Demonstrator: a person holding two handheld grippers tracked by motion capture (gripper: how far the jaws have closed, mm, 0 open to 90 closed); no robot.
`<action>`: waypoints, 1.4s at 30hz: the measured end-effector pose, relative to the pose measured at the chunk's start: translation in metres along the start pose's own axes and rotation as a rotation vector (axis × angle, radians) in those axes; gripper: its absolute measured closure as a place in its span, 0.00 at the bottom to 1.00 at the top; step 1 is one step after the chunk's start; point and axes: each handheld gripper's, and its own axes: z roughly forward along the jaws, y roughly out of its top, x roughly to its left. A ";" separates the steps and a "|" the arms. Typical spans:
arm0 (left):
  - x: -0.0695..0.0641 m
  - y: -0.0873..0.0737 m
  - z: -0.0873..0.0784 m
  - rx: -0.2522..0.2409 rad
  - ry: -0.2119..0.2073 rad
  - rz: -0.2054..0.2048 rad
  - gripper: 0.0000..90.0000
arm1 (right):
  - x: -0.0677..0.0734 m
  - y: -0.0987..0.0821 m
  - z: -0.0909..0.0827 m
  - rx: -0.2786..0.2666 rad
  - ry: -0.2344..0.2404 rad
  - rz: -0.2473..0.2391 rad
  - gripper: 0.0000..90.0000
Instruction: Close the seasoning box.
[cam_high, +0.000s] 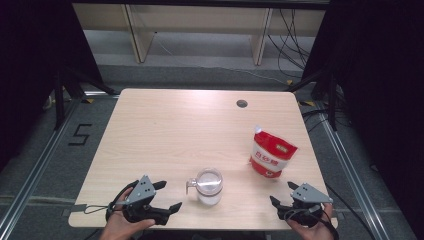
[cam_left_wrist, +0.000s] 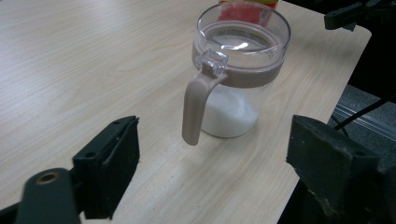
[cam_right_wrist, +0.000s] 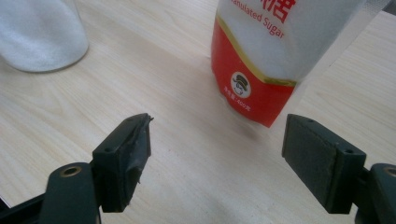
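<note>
Though near, jar (cam_left_wrist: 240, 70) beyond left claw (cam_left_wrist: 212, 158)

On the tabletop (cam_high: 165, 125), the jar (cam_high: 208, 186) is set near the front edge, with the sugar bag (cam_high: 272, 153) placed behind it to the right.

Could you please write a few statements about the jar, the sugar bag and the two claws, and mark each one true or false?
1. The jar holds white granules. True.
2. The left claw is shut on the jar's handle. False: its jaws stand open, apart from the handle.
3. The sugar bag stands upright. True.
4. The right claw grips the sugar bag. False: it is open, short of the bag.
5. The jar lies tipped over. False: it stands upright.
</note>
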 end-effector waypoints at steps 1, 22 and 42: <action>0.001 -0.001 0.000 0.002 -0.004 0.005 0.17 | 0.001 0.000 0.000 0.005 -0.004 0.016 0.27; 0.006 -0.025 -0.002 0.053 0.003 0.057 0.17 | 0.001 -0.001 0.001 0.010 0.007 -0.003 0.27; 0.005 -0.032 -0.001 0.073 0.007 0.039 0.17 | 0.005 -0.001 0.003 0.029 0.033 -0.004 0.27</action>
